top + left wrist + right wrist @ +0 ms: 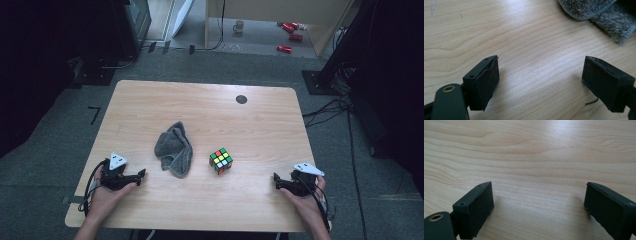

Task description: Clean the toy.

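Note:
A crumpled grey cloth (173,148) lies near the middle of the wooden table (200,105), and a colourful puzzle cube (220,160) sits just to its right. My left gripper (142,175) rests low at the front left, pointing right toward the cloth, open with bare wood between its jaws. In the left gripper view (540,80) the cloth's edge (599,15) lies ahead at the top right. My right gripper (276,180) sits at the front right, pointing left toward the cube, open and holding nothing. Plain wood lies ahead in the right gripper view (539,202).
A small dark round spot (241,99) marks the table's far side. Beyond the table, on the floor, stand a mug (239,26) and some red cans (290,30). Dark equipment and cables flank both sides.

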A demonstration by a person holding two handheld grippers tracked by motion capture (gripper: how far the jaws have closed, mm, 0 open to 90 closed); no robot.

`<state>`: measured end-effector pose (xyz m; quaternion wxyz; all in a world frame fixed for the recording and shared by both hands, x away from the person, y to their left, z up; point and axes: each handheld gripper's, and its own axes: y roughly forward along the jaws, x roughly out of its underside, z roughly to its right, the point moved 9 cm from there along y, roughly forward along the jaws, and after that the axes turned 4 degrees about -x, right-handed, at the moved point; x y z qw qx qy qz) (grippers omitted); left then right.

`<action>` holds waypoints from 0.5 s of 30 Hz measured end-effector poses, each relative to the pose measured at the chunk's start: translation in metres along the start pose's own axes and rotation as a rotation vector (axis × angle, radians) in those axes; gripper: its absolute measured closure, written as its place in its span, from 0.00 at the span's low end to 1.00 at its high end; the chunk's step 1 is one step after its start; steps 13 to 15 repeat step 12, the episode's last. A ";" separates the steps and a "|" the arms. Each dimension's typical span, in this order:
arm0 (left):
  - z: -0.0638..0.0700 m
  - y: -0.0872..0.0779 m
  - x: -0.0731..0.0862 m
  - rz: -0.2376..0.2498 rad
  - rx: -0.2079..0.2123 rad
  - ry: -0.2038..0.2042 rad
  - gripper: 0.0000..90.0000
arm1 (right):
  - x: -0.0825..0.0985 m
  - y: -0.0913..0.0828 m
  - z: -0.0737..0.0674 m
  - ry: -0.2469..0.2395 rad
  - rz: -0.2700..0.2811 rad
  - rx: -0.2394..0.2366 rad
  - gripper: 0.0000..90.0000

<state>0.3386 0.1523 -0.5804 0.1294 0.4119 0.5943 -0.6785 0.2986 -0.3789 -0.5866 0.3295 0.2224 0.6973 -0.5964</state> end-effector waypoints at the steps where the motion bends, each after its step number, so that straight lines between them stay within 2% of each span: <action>1: 0.000 0.000 0.000 0.000 0.001 -0.002 0.17 | 0.000 0.000 0.000 0.003 0.002 0.000 0.10; 7: 0.001 0.001 0.000 -0.005 -0.008 0.009 0.17 | -0.001 0.001 0.000 0.015 0.006 0.012 0.10; 15: 0.000 0.001 -0.001 -0.003 -0.007 -0.001 0.17 | -0.001 0.001 0.000 0.017 0.007 0.012 0.10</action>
